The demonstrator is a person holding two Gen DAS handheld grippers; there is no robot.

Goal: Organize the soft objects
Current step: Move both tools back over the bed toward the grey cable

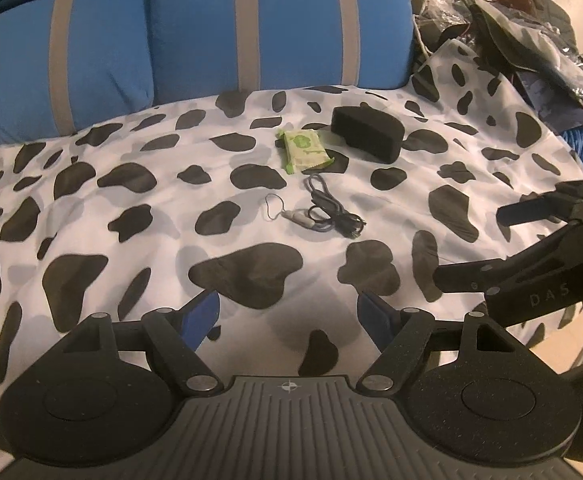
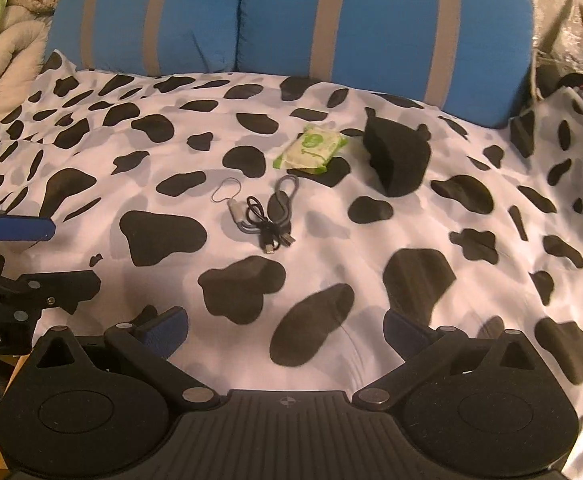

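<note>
Both tools are hovering over the cow-print sheet (image 1: pixel 91 216) on the bed, nothing between their fingers. Left tool (image 1: pixel 289 316) is sitting spread wide; right tool (image 2: pixel 285 328) is likewise spread wide. Near the middle of the sheet a green wipes pack (image 1: pixel 304 150) is lying just left of a black foam block (image 1: pixel 367 130). In front of the pack, coiled cables (image 1: pixel 331 210) are lying beside a small white adapter (image 1: pixel 297 218). Blue striped cushions (image 1: pixel 251 20) are standing behind.
</note>
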